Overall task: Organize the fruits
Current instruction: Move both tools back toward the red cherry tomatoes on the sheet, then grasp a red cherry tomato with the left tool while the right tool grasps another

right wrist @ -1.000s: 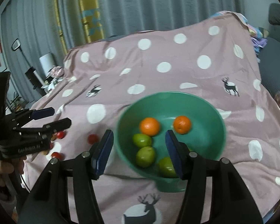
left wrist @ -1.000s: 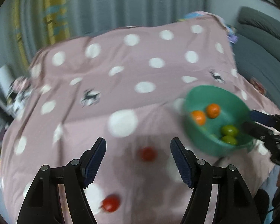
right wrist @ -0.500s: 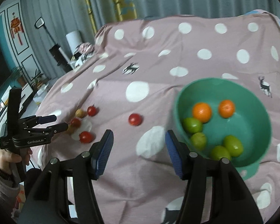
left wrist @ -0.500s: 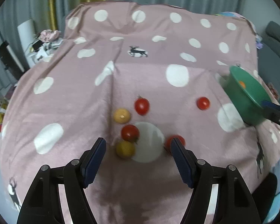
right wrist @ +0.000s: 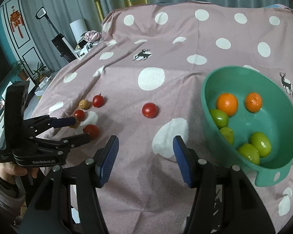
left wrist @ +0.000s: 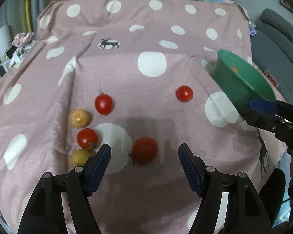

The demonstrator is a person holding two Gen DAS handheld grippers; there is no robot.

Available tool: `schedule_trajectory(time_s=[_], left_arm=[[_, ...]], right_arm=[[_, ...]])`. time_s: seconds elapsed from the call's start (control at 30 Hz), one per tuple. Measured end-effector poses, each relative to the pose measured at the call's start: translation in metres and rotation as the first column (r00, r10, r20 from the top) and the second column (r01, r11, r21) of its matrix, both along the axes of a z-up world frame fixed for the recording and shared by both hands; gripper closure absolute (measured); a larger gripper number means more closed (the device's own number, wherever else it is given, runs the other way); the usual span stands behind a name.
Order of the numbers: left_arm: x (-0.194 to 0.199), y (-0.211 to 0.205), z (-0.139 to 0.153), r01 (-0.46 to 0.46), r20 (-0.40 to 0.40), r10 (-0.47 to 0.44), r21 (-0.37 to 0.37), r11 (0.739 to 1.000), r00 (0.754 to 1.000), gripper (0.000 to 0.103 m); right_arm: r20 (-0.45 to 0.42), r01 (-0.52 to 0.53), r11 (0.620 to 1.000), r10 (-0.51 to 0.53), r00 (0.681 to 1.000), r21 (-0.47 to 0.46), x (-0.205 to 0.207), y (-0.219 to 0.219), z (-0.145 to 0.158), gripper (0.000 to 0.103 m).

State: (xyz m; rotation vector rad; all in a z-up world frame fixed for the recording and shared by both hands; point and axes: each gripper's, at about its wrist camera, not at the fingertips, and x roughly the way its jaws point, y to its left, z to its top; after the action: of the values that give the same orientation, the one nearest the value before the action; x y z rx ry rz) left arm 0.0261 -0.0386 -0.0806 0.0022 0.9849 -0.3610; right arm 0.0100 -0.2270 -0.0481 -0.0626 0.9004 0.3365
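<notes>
Left tool closing in on the nearest tomato, both tools released and empty.

The left tool [left wrist: 144, 165] hangs with its jaws apart and nothing between the pads; the nearest tomato [left wrist: 145, 149] lies on the spotted cloth [left wrist: 152, 117] just ahead of its tips, slightly toward its left finger. The right tool [right wrist: 145, 154] is likewise released over bare cloth, with the green bowl [right wrist: 267, 177] to its right and a lone tomato [right wrist: 150, 110] ahead. Risk, as I judge it: the round fruit may roll off a pad on the soft, creased cloth, or the left finger may nudge the yellow fruit [left wrist: 80, 157] beside it. Only the right view shows the bowl's oranges [right wrist: 227, 103] and green fruits [right wrist: 260, 144], and the hand [right wrist: 9, 170] holding the left tool.
</notes>
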Motion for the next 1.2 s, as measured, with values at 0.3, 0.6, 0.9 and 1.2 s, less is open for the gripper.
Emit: schedule_trajectory(time_s=[0.3, 0.6, 0.9, 1.2], left_arm=[[0.007, -0.009, -0.007, 0.002, -0.003, -0.002, 0.035, 0.999, 1.000, 0.032], [0.012, -0.010, -0.012, 0.023, -0.005, -0.023, 0.010, 1.000, 1.000, 0.032], [0.020, -0.011, -0.019, 0.030, -0.021, -0.030, 0.022, 0.999, 0.999, 0.044], [0.021, -0.003, -0.019, 0.027, -0.012, -0.027, -0.005, 1.000, 1.000, 0.072]], right_arm=[[-0.023, 0.012, 1.000, -0.012, 1.000, 0.000, 0.006, -0.003, -0.008, 0.045], [-0.032, 0.014, 1.000, -0.015, 0.999, -0.007, 0.010, -0.003, -0.012, 0.045], [-0.042, 0.008, 1.000, -0.008, 0.999, -0.007, 0.013, -0.001, -0.016, 0.045], [-0.056, -0.001, 1.000, 0.001, 0.998, -0.003, 0.019, 0.003, -0.020, 0.045]])
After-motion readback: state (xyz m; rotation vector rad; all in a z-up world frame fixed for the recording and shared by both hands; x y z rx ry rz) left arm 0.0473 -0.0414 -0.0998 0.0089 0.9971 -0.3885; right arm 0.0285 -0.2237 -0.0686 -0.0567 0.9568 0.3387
